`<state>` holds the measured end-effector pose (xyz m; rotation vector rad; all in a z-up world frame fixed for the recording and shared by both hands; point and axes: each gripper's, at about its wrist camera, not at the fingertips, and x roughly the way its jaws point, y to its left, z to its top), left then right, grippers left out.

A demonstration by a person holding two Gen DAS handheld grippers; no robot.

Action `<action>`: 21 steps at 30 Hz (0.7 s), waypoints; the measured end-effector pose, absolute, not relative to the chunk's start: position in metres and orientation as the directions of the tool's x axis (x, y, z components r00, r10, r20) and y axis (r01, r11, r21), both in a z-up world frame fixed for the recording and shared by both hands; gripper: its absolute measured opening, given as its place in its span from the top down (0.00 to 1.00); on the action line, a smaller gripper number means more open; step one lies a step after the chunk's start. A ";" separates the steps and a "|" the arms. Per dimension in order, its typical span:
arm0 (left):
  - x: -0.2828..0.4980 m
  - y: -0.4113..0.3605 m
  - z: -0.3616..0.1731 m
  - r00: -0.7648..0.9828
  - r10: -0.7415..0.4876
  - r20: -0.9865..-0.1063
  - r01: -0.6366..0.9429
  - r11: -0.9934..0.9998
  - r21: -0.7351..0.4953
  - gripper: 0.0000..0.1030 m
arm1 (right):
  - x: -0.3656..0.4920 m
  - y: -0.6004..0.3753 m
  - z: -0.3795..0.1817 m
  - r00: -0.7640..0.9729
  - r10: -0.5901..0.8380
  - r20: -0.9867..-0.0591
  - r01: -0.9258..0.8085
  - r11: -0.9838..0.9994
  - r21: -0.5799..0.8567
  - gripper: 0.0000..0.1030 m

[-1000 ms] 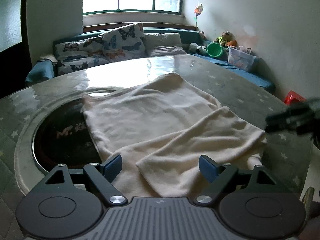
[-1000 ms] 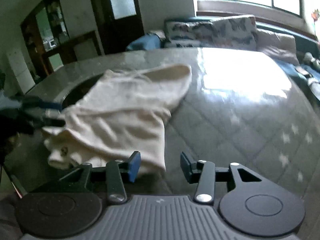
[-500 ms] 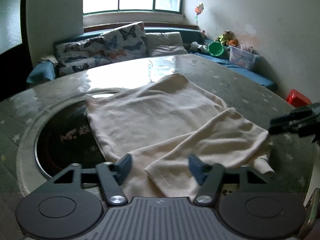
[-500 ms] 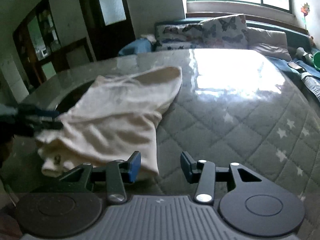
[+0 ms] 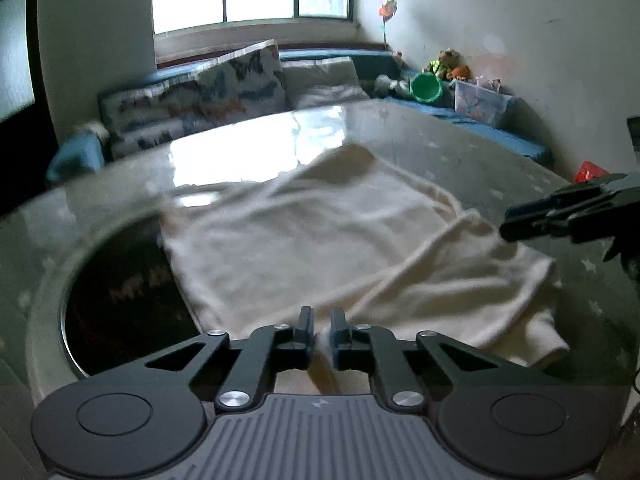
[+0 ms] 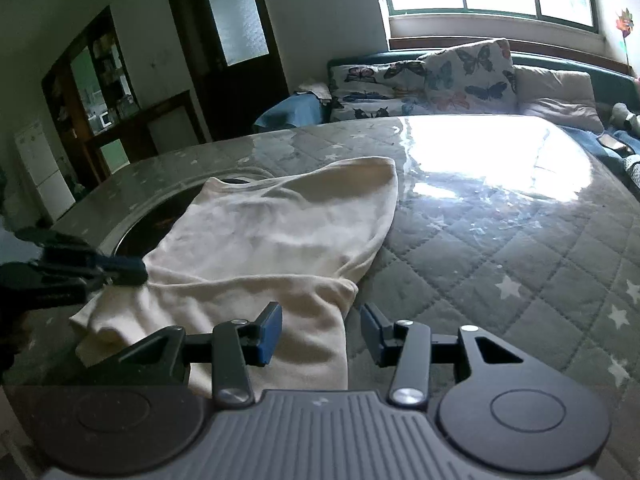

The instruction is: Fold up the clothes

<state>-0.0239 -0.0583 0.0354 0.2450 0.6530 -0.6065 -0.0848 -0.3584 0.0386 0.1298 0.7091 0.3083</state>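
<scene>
A cream-coloured garment (image 5: 312, 240) lies partly folded on the grey quilted table (image 5: 472, 152), with one flap laid over its near side. My left gripper (image 5: 320, 330) is shut on the garment's near hem. In the right wrist view the garment (image 6: 272, 240) spreads ahead and to the left, and the left gripper (image 6: 120, 270) pinches its left edge. My right gripper (image 6: 320, 334) is open, its jaws on either side of the garment's near right corner (image 6: 320, 344), not closed on it. The right gripper (image 5: 520, 226) also shows at the right of the left wrist view.
A round dark inset (image 5: 120, 292) sits in the table under the garment's left part. A blue sofa with butterfly cushions (image 6: 420, 76) runs behind the table under the window. Toys, a green bucket (image 5: 427, 87) and a clear box (image 5: 482, 102) stand by the far right wall.
My left gripper has closed from wide open onto the garment's near hem. My right gripper has moved forward so its open jaws straddle the garment's near right corner.
</scene>
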 end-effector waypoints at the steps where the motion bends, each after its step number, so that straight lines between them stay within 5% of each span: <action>1: -0.023 -0.060 0.039 0.644 -0.449 -0.620 0.595 0.803 0.035 0.92 | -0.082 -0.359 0.037 0.716 0.322 -0.619 -0.227 0.946 0.229 0.57; 6: -0.016 -0.065 0.044 0.670 -0.452 -0.589 0.581 0.813 0.036 0.92 | -0.074 -0.364 0.026 0.716 0.325 -0.618 -0.179 0.941 0.288 0.57; 16: -0.012 -0.060 0.024 0.638 -0.377 -0.672 0.549 0.834 0.054 0.84 | -0.064 -0.374 0.018 0.718 0.372 -0.588 -0.130 0.902 0.413 0.62; 19: -0.013 -0.058 0.023 0.644 -0.373 -0.668 0.540 0.840 0.051 0.79 | -0.060 -0.365 0.014 0.720 0.339 -0.605 -0.132 0.924 0.360 0.83; 21: -0.013 -0.056 0.023 0.645 -0.375 -0.666 0.537 0.842 0.046 0.76 | -0.063 -0.358 0.013 0.739 0.283 -0.611 -0.127 0.950 0.285 0.84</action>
